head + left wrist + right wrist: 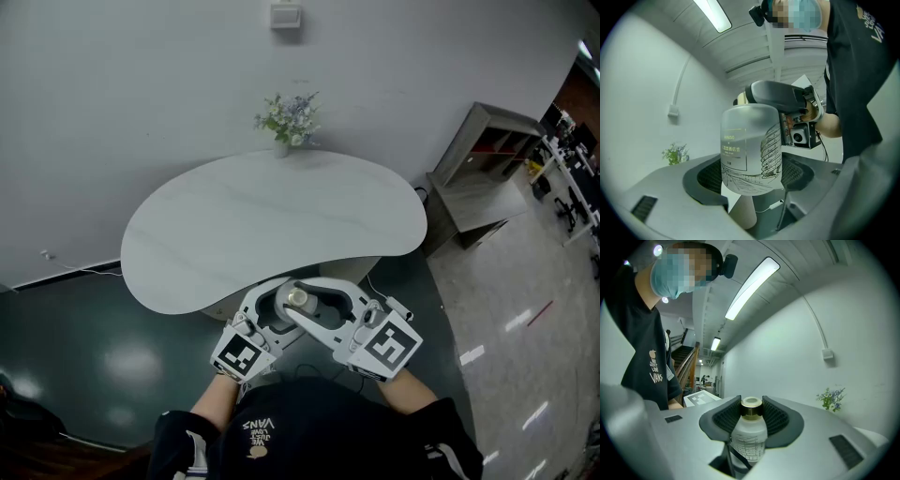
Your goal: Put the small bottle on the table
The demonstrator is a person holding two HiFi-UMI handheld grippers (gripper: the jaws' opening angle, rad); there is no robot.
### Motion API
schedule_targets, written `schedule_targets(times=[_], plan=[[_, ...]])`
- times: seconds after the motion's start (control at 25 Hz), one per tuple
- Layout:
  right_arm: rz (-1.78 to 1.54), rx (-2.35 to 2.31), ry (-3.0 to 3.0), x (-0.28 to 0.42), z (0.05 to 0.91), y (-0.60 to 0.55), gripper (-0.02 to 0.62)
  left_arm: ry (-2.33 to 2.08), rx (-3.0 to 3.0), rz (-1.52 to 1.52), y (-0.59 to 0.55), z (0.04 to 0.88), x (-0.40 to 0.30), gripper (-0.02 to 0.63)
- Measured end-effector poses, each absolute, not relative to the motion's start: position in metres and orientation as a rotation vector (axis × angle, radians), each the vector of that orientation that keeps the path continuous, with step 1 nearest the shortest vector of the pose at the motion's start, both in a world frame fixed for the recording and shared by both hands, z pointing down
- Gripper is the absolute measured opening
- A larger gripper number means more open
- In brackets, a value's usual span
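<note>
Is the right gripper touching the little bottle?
Touching. In the right gripper view, the right gripper squeezes the small bottle at its gold collar, with no gap.

Table: white kidney-shaped tabletop [234,225], against the wall, ahead of the person.
Flowers: small vase of flowers [286,122], on the table's far edge, at the wall.
Bottle: small frosted bottle with a gold collar [298,298], just before the table's near edge, between both grippers.
Right gripper [751,414]: right of the bottle, jaws clamped on its collar.
Left gripper [752,176]: left of the bottle, jaws wide apart around its body.
Shelf: open wooden shelf unit [478,178], on the floor, right of the table.
</note>
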State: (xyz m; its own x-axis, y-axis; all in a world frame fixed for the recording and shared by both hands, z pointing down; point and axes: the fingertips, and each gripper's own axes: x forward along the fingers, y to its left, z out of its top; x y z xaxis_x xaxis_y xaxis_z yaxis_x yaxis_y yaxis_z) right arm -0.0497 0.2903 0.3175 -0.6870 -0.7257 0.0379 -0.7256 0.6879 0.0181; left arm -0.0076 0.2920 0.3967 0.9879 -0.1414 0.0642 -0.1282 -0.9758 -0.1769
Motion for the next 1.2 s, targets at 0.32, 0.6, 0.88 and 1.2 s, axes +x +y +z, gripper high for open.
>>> schedule_targets(times=[0.32, 0.6, 0.88, 1.2], plan=[[0.032, 1.352, -2.809, -0.096, 0.319, 0.227, 0.158, 0.085, -2.972, -0.140, 0.231, 0.400, -0.056, 0.364], [0.019, 1.403, -2.803, -0.109, 0.322, 0.187, 0.158, 0.053, -2.984, -0.131, 0.195, 0.404, -0.069, 0.364], [0.081, 1.283, -2.830, -0.096, 0.333, 0.147, 0.158, 0.153, -2.986, -0.150, 0.151, 0.411, -0.055, 0.364], [-0.008, 1.084, -2.924, -0.043, 0.329, 0.093, 0.158, 0.371, -2.986, -0.163, 0.094, 0.416, -0.001, 0.364]])
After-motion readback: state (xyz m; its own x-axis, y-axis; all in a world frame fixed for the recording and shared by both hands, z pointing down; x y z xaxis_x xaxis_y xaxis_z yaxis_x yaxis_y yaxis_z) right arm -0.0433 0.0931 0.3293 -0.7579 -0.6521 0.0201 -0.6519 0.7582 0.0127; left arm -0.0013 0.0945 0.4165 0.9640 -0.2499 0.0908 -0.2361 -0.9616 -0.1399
